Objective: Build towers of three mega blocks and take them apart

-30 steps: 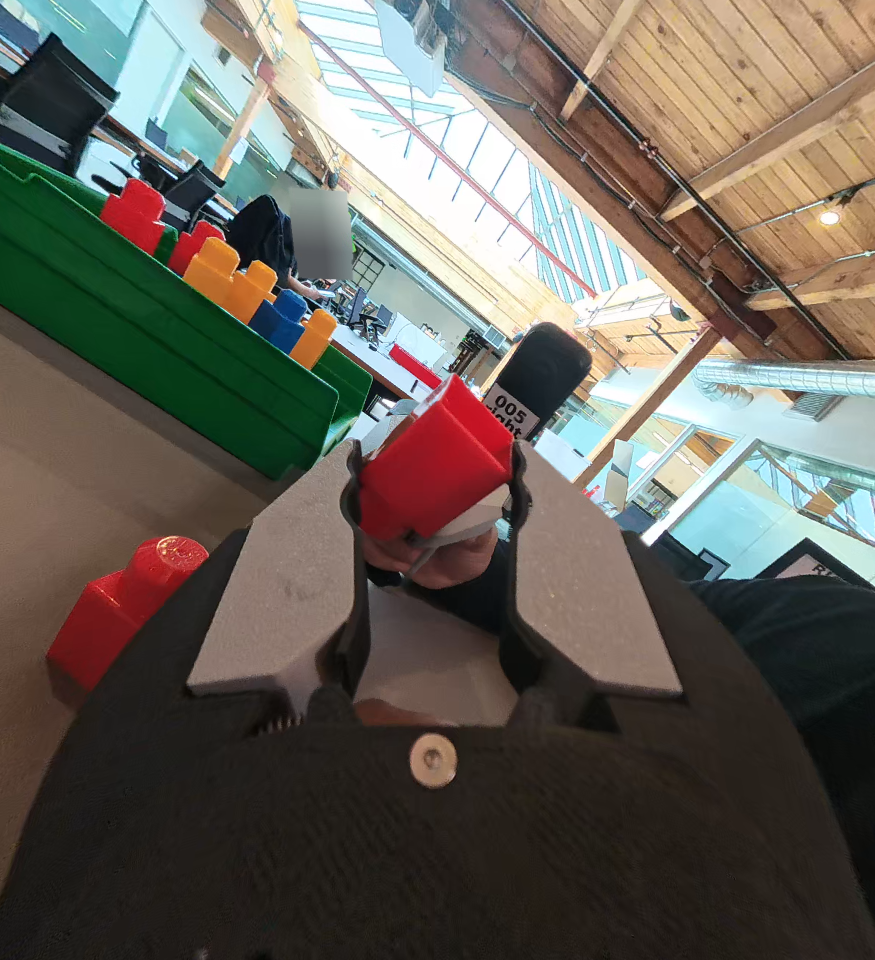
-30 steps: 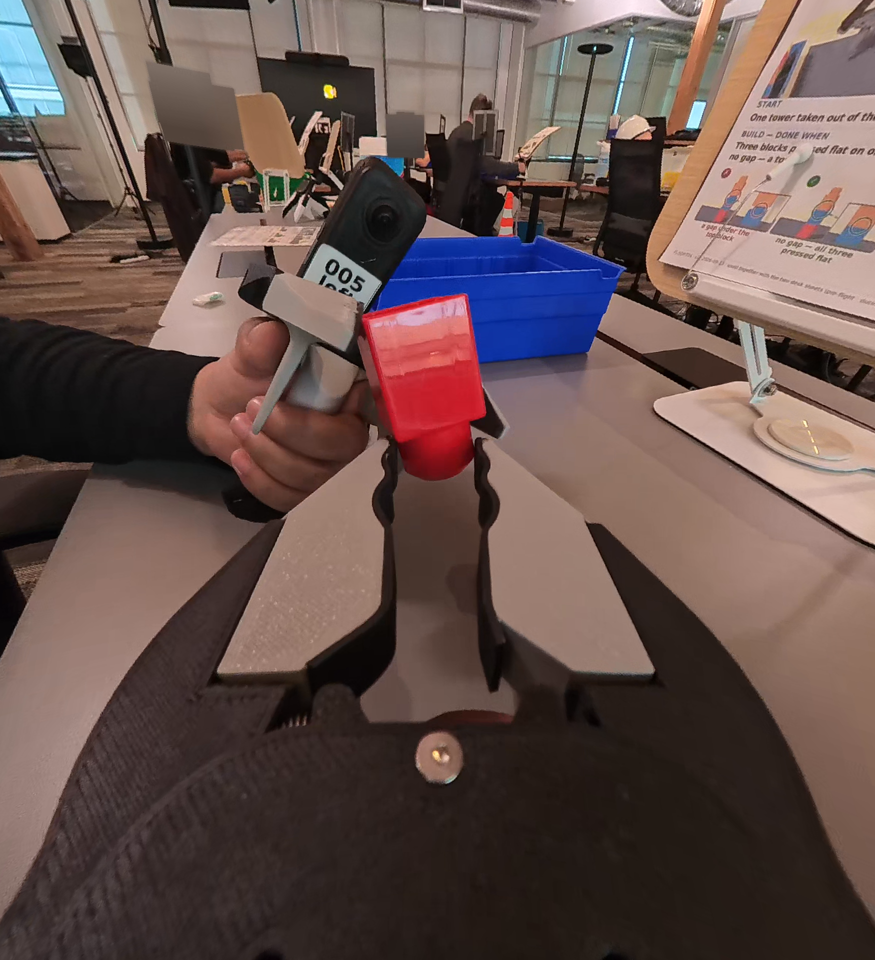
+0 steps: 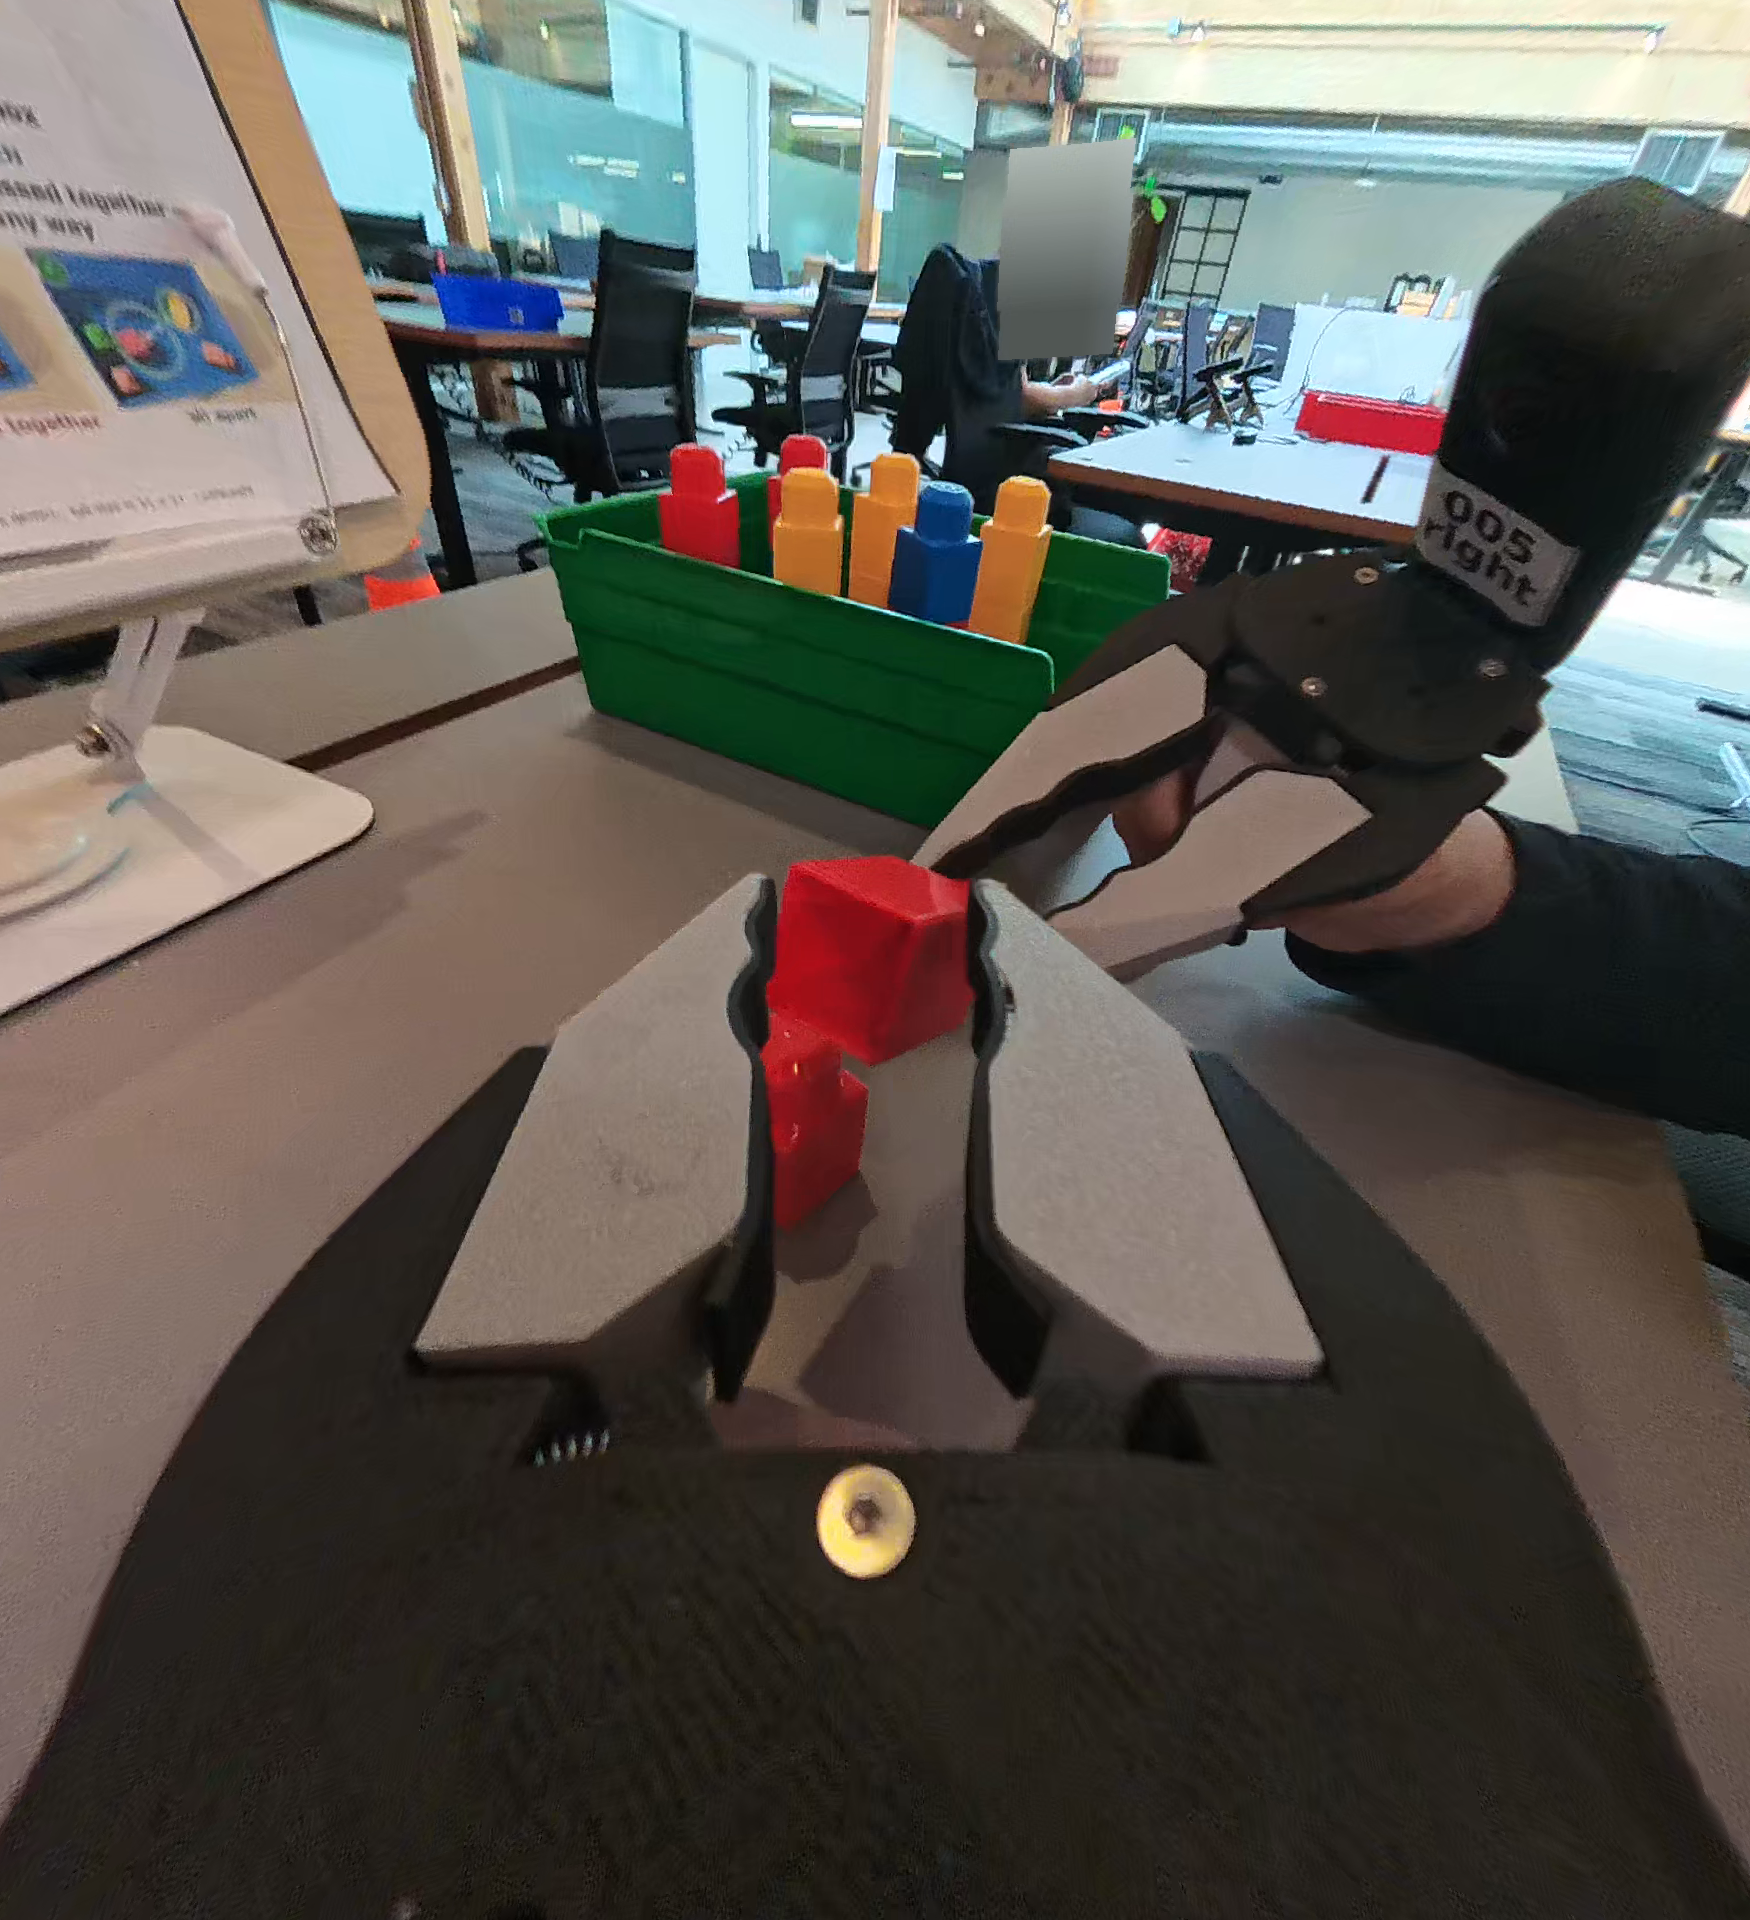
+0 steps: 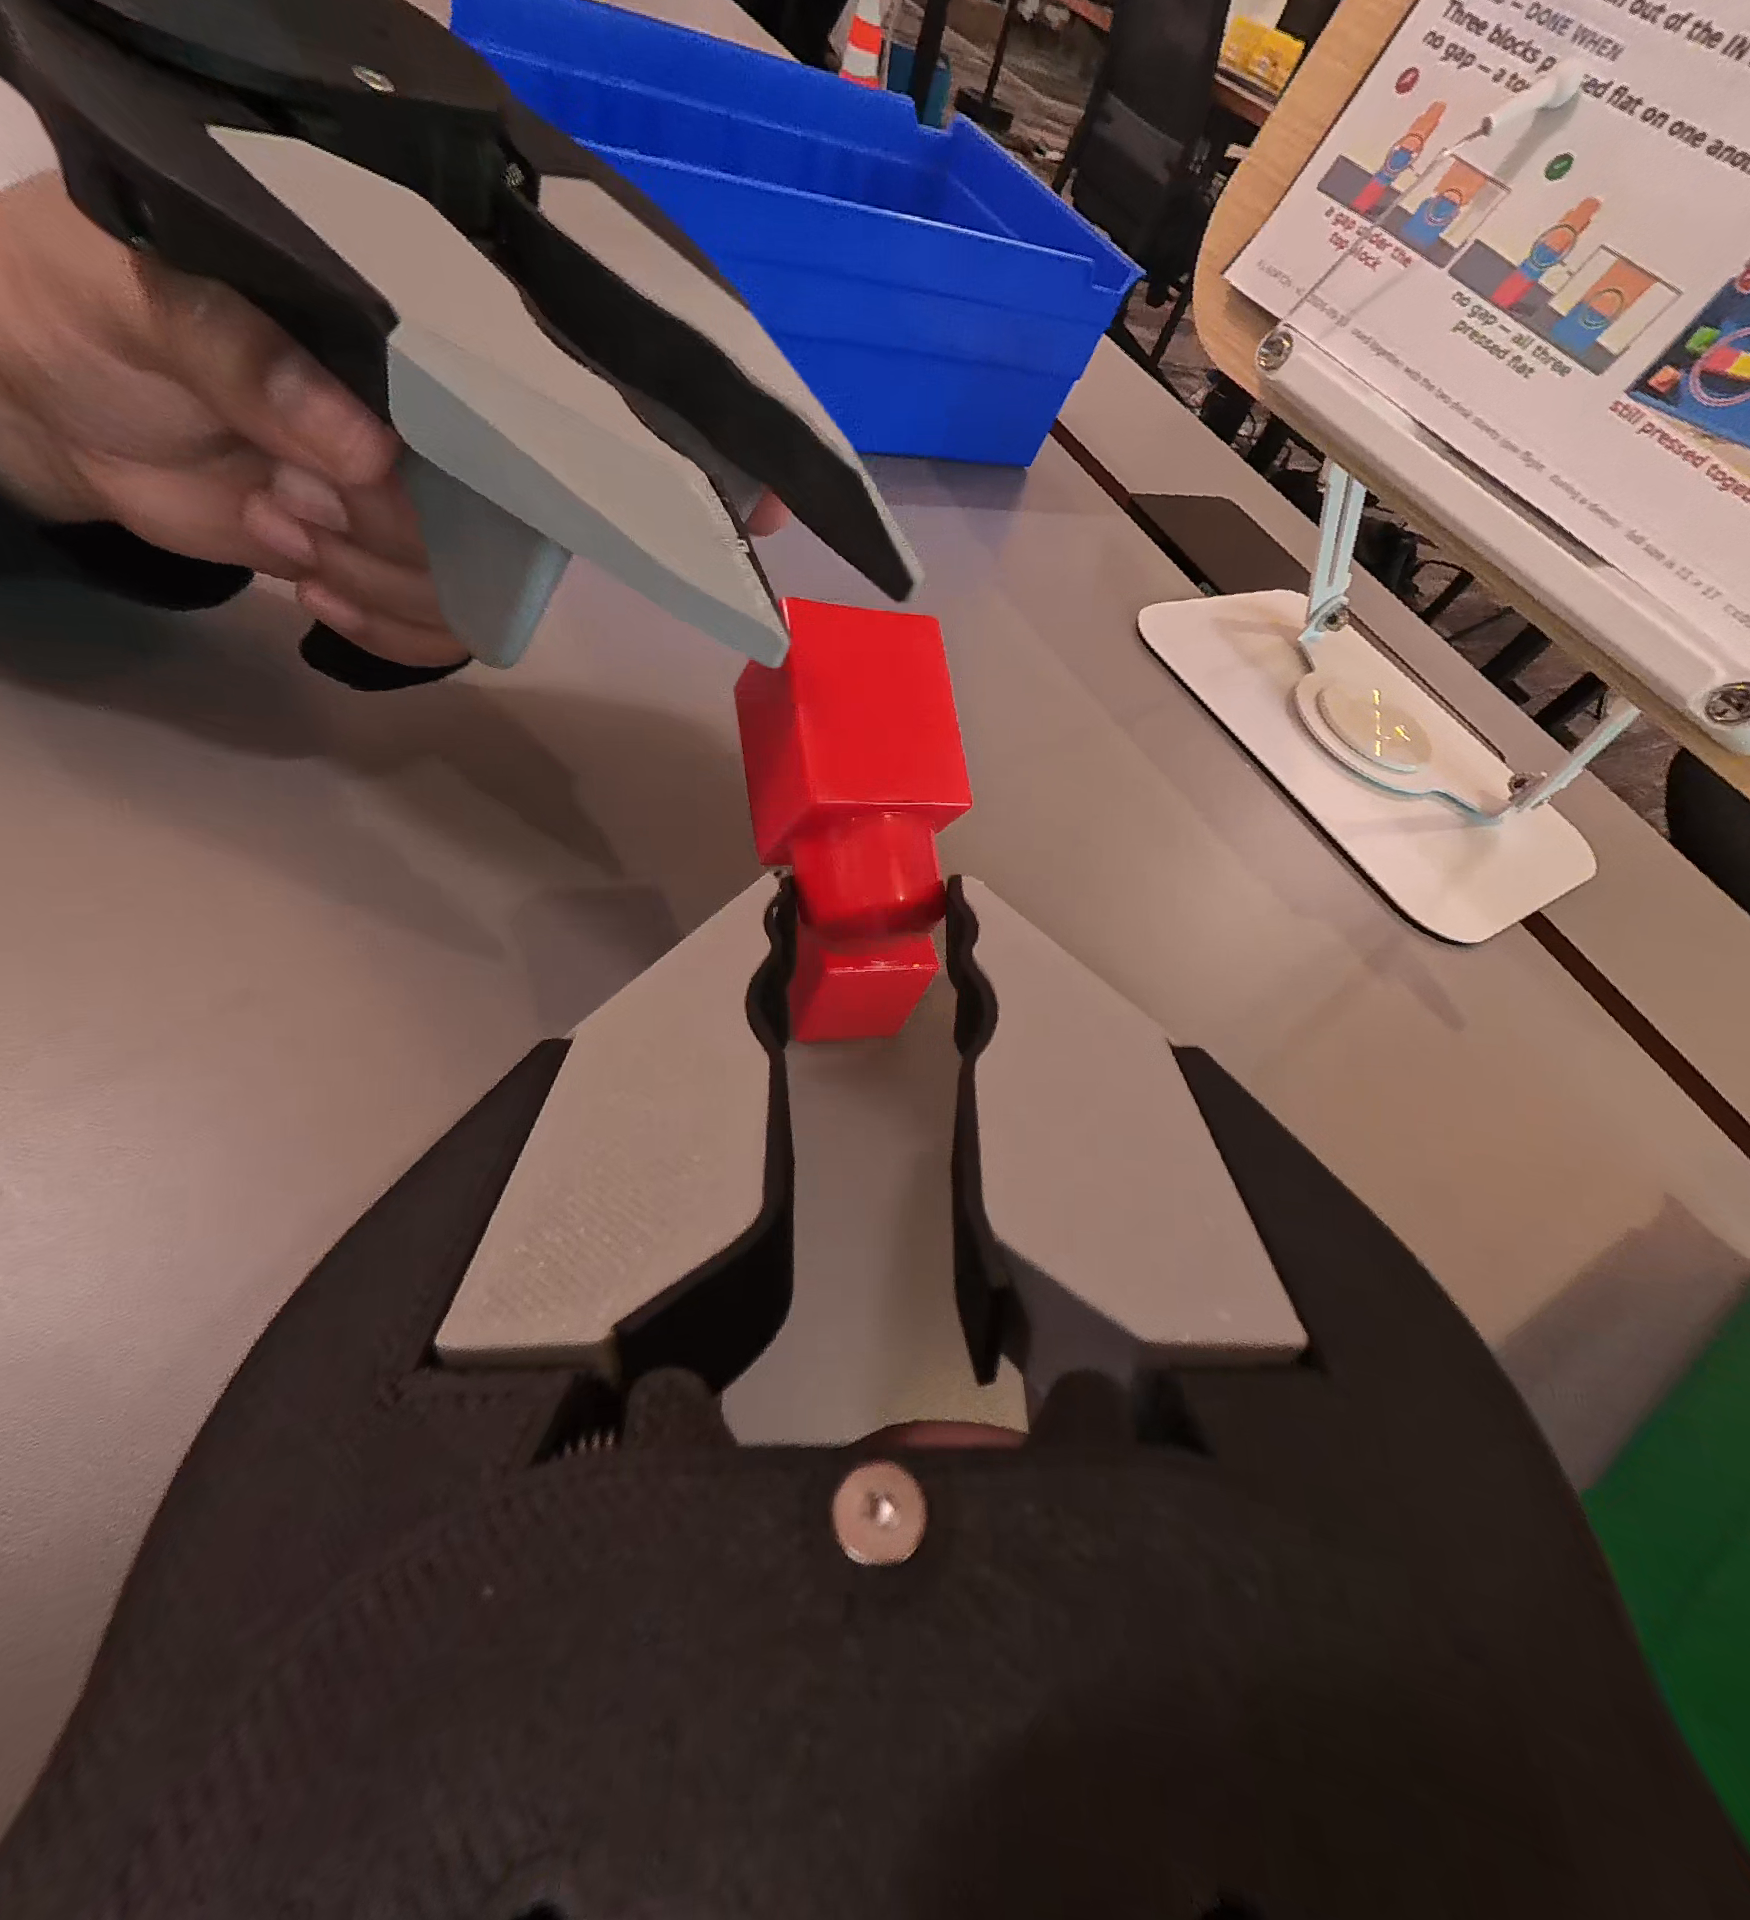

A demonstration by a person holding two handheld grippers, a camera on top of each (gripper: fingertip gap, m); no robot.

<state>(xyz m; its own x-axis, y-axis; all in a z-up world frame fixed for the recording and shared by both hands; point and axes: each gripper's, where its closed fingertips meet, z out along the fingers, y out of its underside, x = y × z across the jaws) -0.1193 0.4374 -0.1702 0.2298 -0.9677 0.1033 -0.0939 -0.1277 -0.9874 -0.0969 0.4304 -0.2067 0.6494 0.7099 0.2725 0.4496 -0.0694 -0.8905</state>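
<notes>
A red block (image 3: pixel 871 966) hangs tilted just above a second red block (image 3: pixel 814 1143) that stands on the grey table. My left gripper (image 3: pixel 866 904) is shut on the upper block's body, one pad on each side. In the right wrist view my right gripper (image 4: pixel 866 899) is shut on the same block (image 4: pixel 850 727), pinching its round stud. The second block (image 4: pixel 855 992) shows right under the stud. The right gripper (image 3: pixel 938 868) reaches the block from the far right. The left gripper (image 4: pixel 840 618) meets the block's far end.
A green bin (image 3: pixel 798 686) behind the blocks holds red, yellow and blue towers. A blue bin (image 4: pixel 850 260) stands at the far side. An instruction sheet on a white stand (image 4: pixel 1370 810) is to the right, and it shows in the left wrist view (image 3: pixel 123 821). My hands' fingertips stand some 5 cm from each other.
Both grippers have brought the red block down from mid-air to just over the block on the table. The left jaws have narrowed and now grip the block across a narrower side.
</notes>
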